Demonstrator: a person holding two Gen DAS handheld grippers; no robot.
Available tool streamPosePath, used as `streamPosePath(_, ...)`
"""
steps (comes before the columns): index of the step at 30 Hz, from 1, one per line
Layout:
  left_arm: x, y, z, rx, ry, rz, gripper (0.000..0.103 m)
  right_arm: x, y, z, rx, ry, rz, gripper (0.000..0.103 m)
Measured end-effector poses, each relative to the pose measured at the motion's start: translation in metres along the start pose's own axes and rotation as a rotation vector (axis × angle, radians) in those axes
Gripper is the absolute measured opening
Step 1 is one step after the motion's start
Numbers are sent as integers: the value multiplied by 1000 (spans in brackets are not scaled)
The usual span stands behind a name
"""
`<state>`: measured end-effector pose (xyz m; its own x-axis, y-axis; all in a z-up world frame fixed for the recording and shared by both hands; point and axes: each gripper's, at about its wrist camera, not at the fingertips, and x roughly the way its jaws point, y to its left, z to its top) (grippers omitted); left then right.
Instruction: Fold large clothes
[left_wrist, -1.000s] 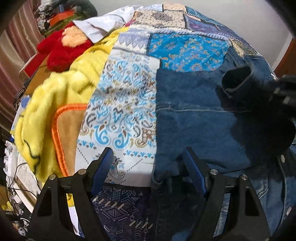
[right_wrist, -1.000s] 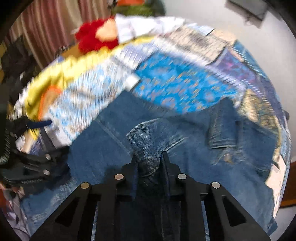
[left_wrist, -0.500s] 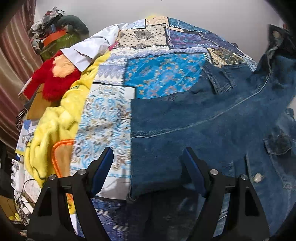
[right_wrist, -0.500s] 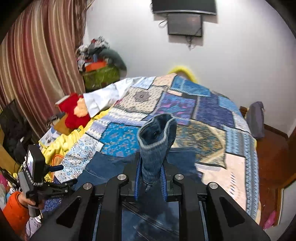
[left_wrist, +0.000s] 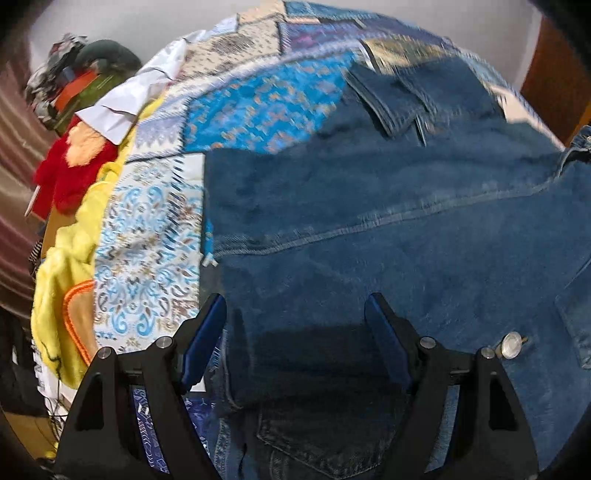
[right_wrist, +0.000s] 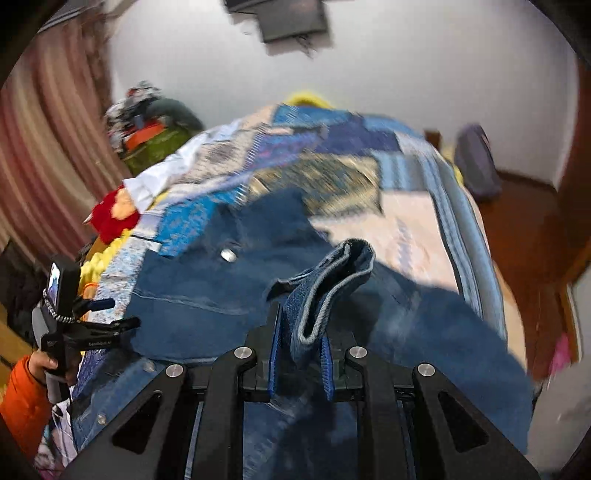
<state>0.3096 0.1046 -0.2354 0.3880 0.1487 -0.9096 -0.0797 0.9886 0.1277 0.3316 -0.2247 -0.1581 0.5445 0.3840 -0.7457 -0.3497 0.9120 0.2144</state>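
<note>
A blue denim jacket (left_wrist: 369, 221) lies spread on a patchwork bedspread (left_wrist: 258, 107). My left gripper (left_wrist: 295, 332) hovers open over its near left part, blue pads wide apart, nothing between them. A metal button (left_wrist: 511, 345) shows at the right. In the right wrist view my right gripper (right_wrist: 301, 332) is shut on the jacket's sleeve cuff (right_wrist: 332, 280), which stands up out of the jaws above the jacket body (right_wrist: 207, 295). The left gripper (right_wrist: 92, 325) shows at that view's left edge, held by a hand in an orange sleeve (right_wrist: 22, 398).
A yellow fleece blanket (left_wrist: 66, 258), a red plush toy (left_wrist: 74, 166) and a white cloth (left_wrist: 122, 107) lie along the bed's left side. A pile of bags (right_wrist: 155, 125) stands by the striped curtain (right_wrist: 44, 147). Wooden floor (right_wrist: 535, 221) and a dark bag (right_wrist: 476, 162) lie right of the bed.
My right gripper has lifted the cuff off the jacket and carried it up and across toward the bed's right side. My left gripper slid sideways over the denim, still open.
</note>
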Motion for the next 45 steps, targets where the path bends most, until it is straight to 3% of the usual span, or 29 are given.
streamPosePath(5,6,-6,-9,32,-10,29,81,17,-26,-32,36,91,-63,16)
streamPosePath(10,6,-9,-11,58,-22,56,83,13,-51,-46,38,117,-253,16)
streamPosePath(15,-11,-15,-5,105,-50,71,83,-11,-87,-56,141,124,-243,16)
streamPosePath(19,-48,-28,15,135,-149,59,83,-34,-107,-60,206,89,-233,16)
streamPosePath(21,-70,-39,28,152,-206,42,83,-29,-119,-68,232,135,-211,16)
streamPosePath(24,-92,-59,44,177,-271,-9,85,2,-125,-89,185,278,-288,16)
streamPosePath(26,-98,-74,52,191,-291,-57,88,4,-125,-98,135,242,-280,16)
streamPosePath(28,-100,-94,60,220,-289,-92,88,0,-124,-100,111,235,-330,29)
streamPosePath(30,-98,-115,64,255,-284,-102,88,-3,-126,-102,79,232,-446,83)
streamPosePath(31,-95,-126,66,276,-282,-106,88,-4,-130,-105,65,221,-485,89)
streamPosePath(34,-83,-154,70,324,-259,-123,88,-15,-153,-113,171,231,-390,90)
streamPosePath(41,-31,-210,71,361,-89,-213,88,-58,-200,-131,488,190,-244,90)
streamPosePath(45,-26,-226,63,374,-100,-202,88,-64,-215,-152,652,199,-114,90)
